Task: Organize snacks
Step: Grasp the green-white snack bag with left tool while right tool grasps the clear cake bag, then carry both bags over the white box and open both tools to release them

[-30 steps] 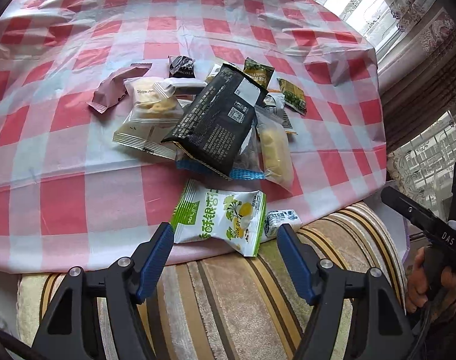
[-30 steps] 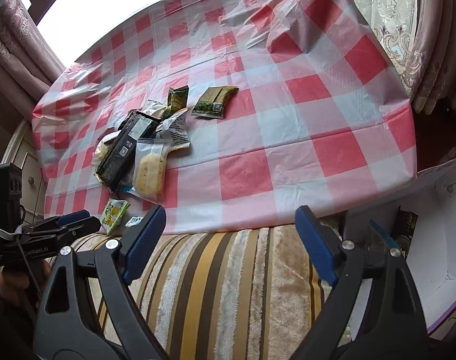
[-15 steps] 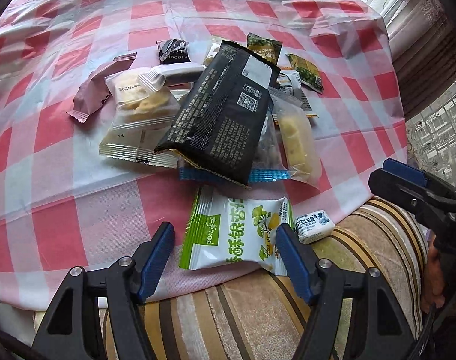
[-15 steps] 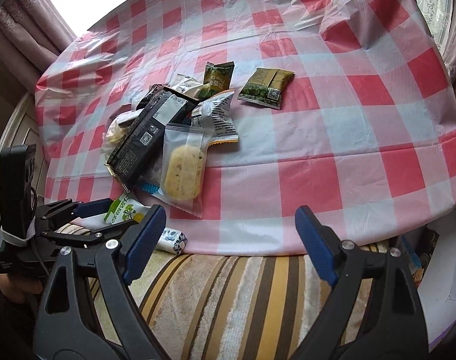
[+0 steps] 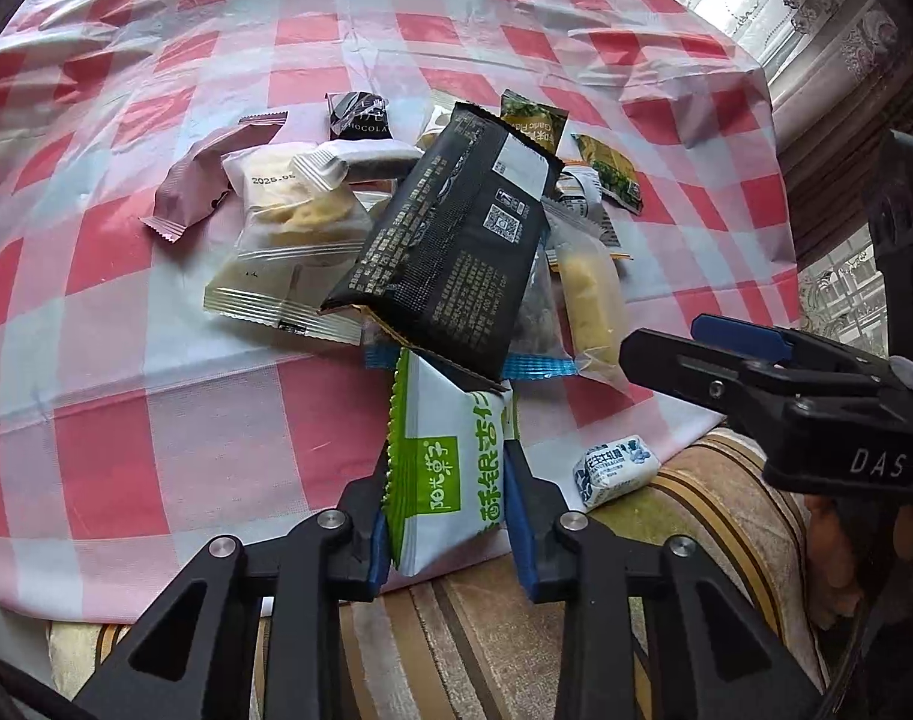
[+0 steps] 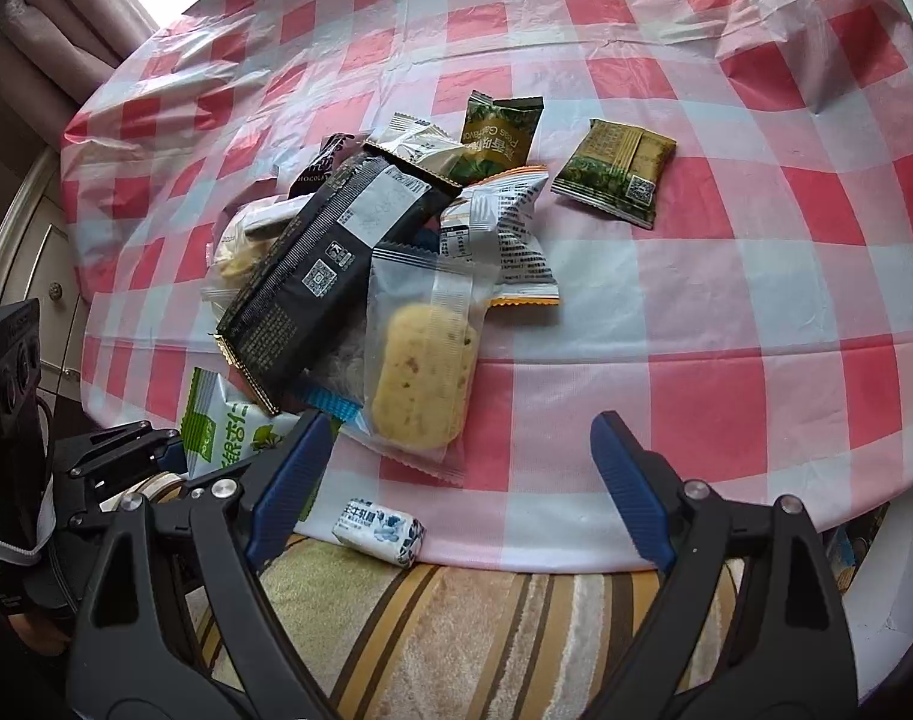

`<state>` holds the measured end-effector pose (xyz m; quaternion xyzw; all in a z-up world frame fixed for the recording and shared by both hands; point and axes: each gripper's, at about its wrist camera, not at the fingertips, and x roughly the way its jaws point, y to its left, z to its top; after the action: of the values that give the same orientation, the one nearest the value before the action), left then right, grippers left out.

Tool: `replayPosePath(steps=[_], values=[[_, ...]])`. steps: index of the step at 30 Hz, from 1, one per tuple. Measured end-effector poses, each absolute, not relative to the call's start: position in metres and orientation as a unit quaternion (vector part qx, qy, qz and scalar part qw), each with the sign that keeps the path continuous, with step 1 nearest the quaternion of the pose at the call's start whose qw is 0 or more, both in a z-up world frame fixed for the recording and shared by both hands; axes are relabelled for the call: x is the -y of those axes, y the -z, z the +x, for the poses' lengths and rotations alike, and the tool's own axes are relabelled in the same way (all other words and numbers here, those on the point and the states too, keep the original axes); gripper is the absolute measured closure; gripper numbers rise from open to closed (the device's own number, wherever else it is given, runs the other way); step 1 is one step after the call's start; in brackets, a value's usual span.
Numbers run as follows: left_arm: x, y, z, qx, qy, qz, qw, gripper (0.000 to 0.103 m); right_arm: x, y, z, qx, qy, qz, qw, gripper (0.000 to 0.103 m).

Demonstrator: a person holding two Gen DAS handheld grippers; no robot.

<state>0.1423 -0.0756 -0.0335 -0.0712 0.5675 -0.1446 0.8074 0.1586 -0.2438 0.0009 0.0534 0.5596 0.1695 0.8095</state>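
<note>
A pile of snack packets lies on a red-and-white checked tablecloth (image 5: 156, 360). My left gripper (image 5: 450, 480) is shut on a green-and-white snack packet (image 5: 450, 450) at the table's near edge, its top tucked under a large black packet (image 5: 456, 240). The green packet also shows in the right wrist view (image 6: 222, 426). My right gripper (image 6: 456, 468) is open and empty, just short of a clear bag with a yellow cake (image 6: 423, 360). A small blue-and-white candy (image 6: 378, 531) lies at the cloth's edge between its fingers.
Two green packets (image 6: 615, 171) lie at the far right of the pile, a pink packet (image 5: 198, 180) and a dark chocolate packet (image 5: 357, 114) at the far left. A striped cushion (image 6: 456, 630) lies below the table edge. Curtains (image 5: 846, 30) hang at the right.
My left gripper has moved forward and shut on the green-and-white packet, which now stands on edge. My right gripper has moved closer to the pile and stays open.
</note>
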Motion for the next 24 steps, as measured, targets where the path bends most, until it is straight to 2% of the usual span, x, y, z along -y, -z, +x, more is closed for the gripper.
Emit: replayPosePath(steps=[4, 9, 15, 16, 17, 18, 19, 20, 24], values=[[0.071, 0.031, 0.140, -0.562, 0.149, -0.088, 0.809, 0.079, 0.235, 0.004, 0.170, -0.562, -0.170, 0.049, 0.808, 0.016], [0.062, 0.027, 0.135, -0.555, 0.146, -0.106, 0.812, 0.079, 0.230, 0.009, 0.176, -0.568, -0.167, 0.050, 0.804, 0.028], [0.053, 0.021, 0.123, -0.544, 0.143, -0.123, 0.818, 0.080, 0.229, 0.012, 0.180, -0.567, -0.166, 0.052, 0.805, 0.032], [0.052, 0.019, 0.122, -0.542, 0.141, -0.125, 0.819, 0.080, 0.227, 0.012, 0.181, -0.566, -0.166, 0.049, 0.806, 0.035], [0.051, 0.018, 0.121, -0.541, 0.140, -0.126, 0.820, 0.080, 0.225, 0.012, 0.181, -0.565, -0.166, 0.045, 0.807, 0.042], [0.050, 0.017, 0.119, -0.539, 0.138, -0.128, 0.821, 0.080, 0.224, 0.012, 0.182, -0.564, -0.167, 0.043, 0.807, 0.054], [0.050, 0.015, 0.118, -0.537, 0.136, -0.129, 0.823, 0.080, 0.224, 0.012, 0.181, -0.564, -0.169, 0.045, 0.807, 0.057], [0.049, 0.014, 0.116, -0.535, 0.135, -0.130, 0.824, 0.080, 0.224, 0.012, 0.182, -0.564, -0.171, 0.048, 0.806, 0.064], [0.053, 0.007, 0.116, -0.528, 0.132, -0.129, 0.829, 0.080, 0.228, 0.009, 0.176, -0.558, -0.177, 0.059, 0.809, 0.065]])
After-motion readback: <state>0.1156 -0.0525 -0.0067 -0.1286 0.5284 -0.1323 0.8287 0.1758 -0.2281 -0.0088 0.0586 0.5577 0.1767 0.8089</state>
